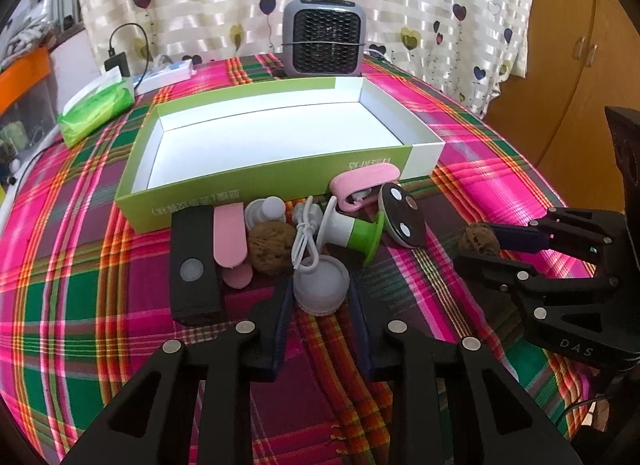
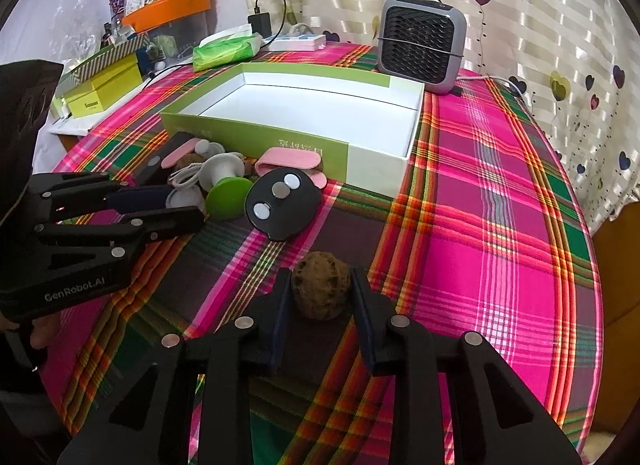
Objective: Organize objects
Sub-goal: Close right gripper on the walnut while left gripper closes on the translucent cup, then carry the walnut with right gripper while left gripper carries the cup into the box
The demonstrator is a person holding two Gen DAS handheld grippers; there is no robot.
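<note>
A round table under a pink, green and orange plaid cloth [image 2: 500,193] stands before a heart-printed curtain, with a small grey fan heater [image 2: 422,47] at the back. An empty green-and-white cardboard box [image 1: 276,133] lies open in the middle, and the loose items are heaped along its near wall.

The left gripper [image 1: 320,297] straddles a translucent white cap [image 1: 320,285] at the near edge of the heap; its jaws are partly closed, and the pads sit at the cap's sides (whether they already press on it I cannot tell).

The right gripper [image 2: 320,297] has a brown walnut [image 2: 320,289] between its blue pads, apart from the heap on bare cloth. The pads touch, or very nearly touch, its flanks.

Both objects lie squarely between their fingers, so neither needs re-aiming. The box sits straight ahead beyond the heap. The left hand is nearer its middle, the right nearer its white end.
</note>
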